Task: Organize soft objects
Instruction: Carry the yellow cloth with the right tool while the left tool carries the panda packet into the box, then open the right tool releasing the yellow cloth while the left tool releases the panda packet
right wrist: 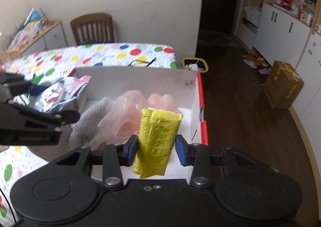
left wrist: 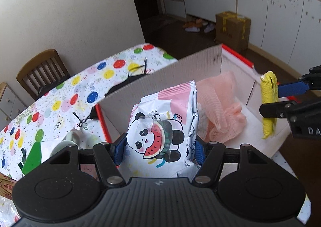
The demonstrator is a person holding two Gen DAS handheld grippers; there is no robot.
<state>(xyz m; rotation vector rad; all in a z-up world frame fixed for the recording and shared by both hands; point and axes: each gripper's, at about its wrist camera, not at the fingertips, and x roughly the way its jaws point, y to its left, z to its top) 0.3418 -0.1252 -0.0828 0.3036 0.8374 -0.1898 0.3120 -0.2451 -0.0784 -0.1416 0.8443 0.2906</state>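
Observation:
My left gripper point(left wrist: 159, 149) is shut on a white wet-wipes pack with a panda print point(left wrist: 160, 126) and holds it upright over the near left part of the white box point(left wrist: 160, 74). In the right wrist view the pack point(right wrist: 58, 94) is blurred. A yellow folded cloth point(right wrist: 157, 142) hangs between my right gripper's point(right wrist: 156, 149) blue pads; the left pad touches it and the right pad stands apart. It hangs over the box's right side, also seen from the left wrist view point(left wrist: 268, 104). A pink mesh sponge point(left wrist: 222, 102) and a grey fuzzy cloth point(right wrist: 90, 122) lie inside the box.
The box with red edges point(right wrist: 202, 106) sits on a table with a colourful dotted cloth point(left wrist: 60, 96). A black cable point(left wrist: 138, 68) lies behind the box. A wooden chair point(right wrist: 93, 28) stands at the far side. A cardboard carton point(right wrist: 284, 84) and a yellow bin point(right wrist: 195, 64) are on the floor.

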